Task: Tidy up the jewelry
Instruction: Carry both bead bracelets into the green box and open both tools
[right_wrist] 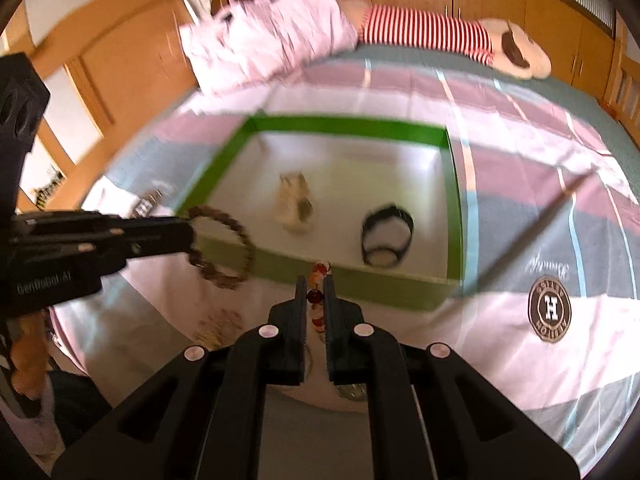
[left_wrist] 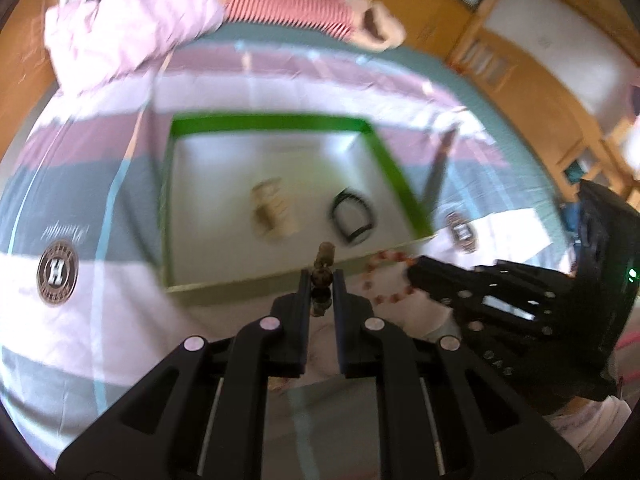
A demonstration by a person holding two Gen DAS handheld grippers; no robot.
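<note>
2 grippers, both w/ jaws clamped on bead bracelets. Left gripper pinches a brown bead bracelet; right gripper pinches a red/orange bead bracelet.

Count: 1 green-rimmed box w/ white floor, 2 items inside it: a pale bundle, too blurred to ID, and a black band. 2 bracelets in grippers. 1 more blurred brownish heap on the bedsheet near the box's front wall, can't tell what it is.

Brown bracelet: seen from the right wrist cam it hangs as an open ring off the left gripper's fingertips, in front of the box's front-left corner, ring plane roughly upright & facing the cam. From the left wrist cam it's edge-on betw. the fingers, beads stacked in line w/ the finger axis, poking past the tips over the box's near wall.

Red bracelet: strung betw. the right gripper's fingers, long axis along the fingers, top beads just past the tips at the box's front wall. In the left cam it loops out leftward from the right gripper, just outside the box's front-right corner.

Black band lies flat in the box's front-right part; pale bundle mid-box, left of it, apart.

Beyond: pink pillow & striped plush at the far end of the bed.
</note>
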